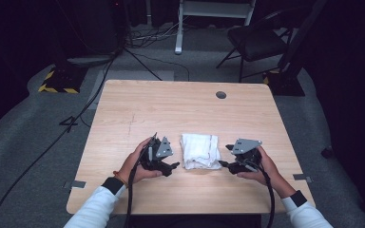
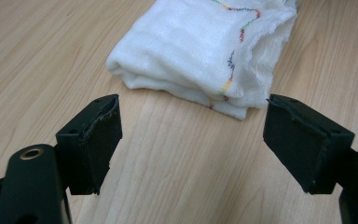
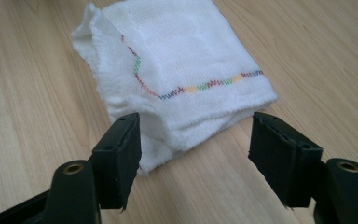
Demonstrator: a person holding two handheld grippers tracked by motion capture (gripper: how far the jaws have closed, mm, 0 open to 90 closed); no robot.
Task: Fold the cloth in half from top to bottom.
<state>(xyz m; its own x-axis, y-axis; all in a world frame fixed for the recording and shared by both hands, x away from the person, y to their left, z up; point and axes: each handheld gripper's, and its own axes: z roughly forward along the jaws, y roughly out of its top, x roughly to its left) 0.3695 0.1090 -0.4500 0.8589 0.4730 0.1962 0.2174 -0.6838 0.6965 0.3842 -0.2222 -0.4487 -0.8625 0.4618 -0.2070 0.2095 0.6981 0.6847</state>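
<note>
A folded white cloth (image 1: 200,151) with a line of coloured stitching is lying on the wooden table (image 1: 138,109), towards the near edge and roughly in the middle from left to right. The left gripper (image 1: 175,166) is sitting just left of the cloth, held in the person's left hand (image 1: 135,164), and its jaws are standing wide apart with nothing between them; in the left gripper view the gripper (image 2: 191,144) is pointing at the near corner of the cloth (image 2: 200,51), which is lying a little beyond the fingertips without touching them. The right gripper (image 1: 224,156) is sitting just right of the cloth in the person's right hand (image 1: 266,168), and its jaws are also standing released. In the right gripper view this gripper (image 3: 193,149) is reaching closer: a corner of the cloth (image 3: 177,70) is lying partly between the two open jaws, close to one of them, but the pads are not pressing on it
</note>
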